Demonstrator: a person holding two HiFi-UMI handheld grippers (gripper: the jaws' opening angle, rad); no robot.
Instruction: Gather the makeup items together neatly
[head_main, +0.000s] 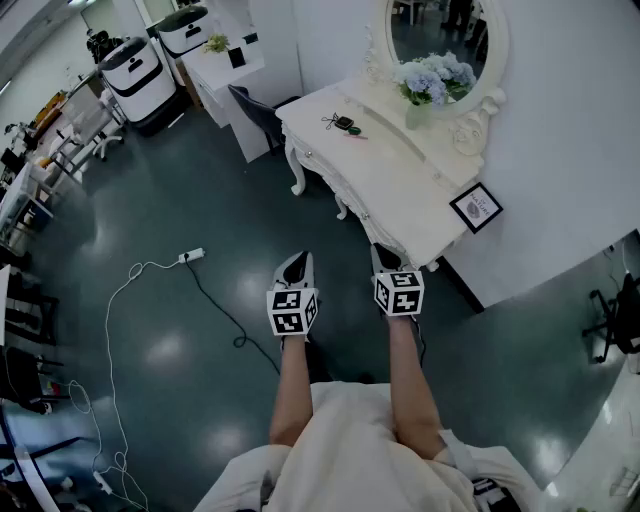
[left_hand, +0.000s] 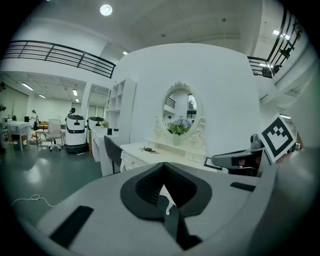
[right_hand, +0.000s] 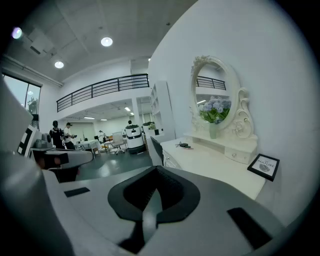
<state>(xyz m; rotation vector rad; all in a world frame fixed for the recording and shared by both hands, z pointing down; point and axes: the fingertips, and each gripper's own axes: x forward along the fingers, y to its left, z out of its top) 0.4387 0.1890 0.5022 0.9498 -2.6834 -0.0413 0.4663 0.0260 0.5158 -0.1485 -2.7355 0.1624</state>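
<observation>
Pale top (head_main: 350, 450), left tool (head_main: 296, 262), right tool (head_main: 384, 256), black-and-white marker cubes (head_main: 293, 310)

Black-framed picture (head_main: 476, 207): nearest ahead of right claw (head_main: 385, 257), on white carved dressing table (head_main: 400, 190).
Blue-flower vase (head_main: 420, 108): farther ahead, by oval mirror (head_main: 445, 35).

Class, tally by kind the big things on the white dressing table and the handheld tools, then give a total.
Oval mirror: 1
Vase of flowers: 1
Framed picture: 1
Tool: 2, left tool and right tool
Total: 5
The small makeup items are too small to count.
</observation>
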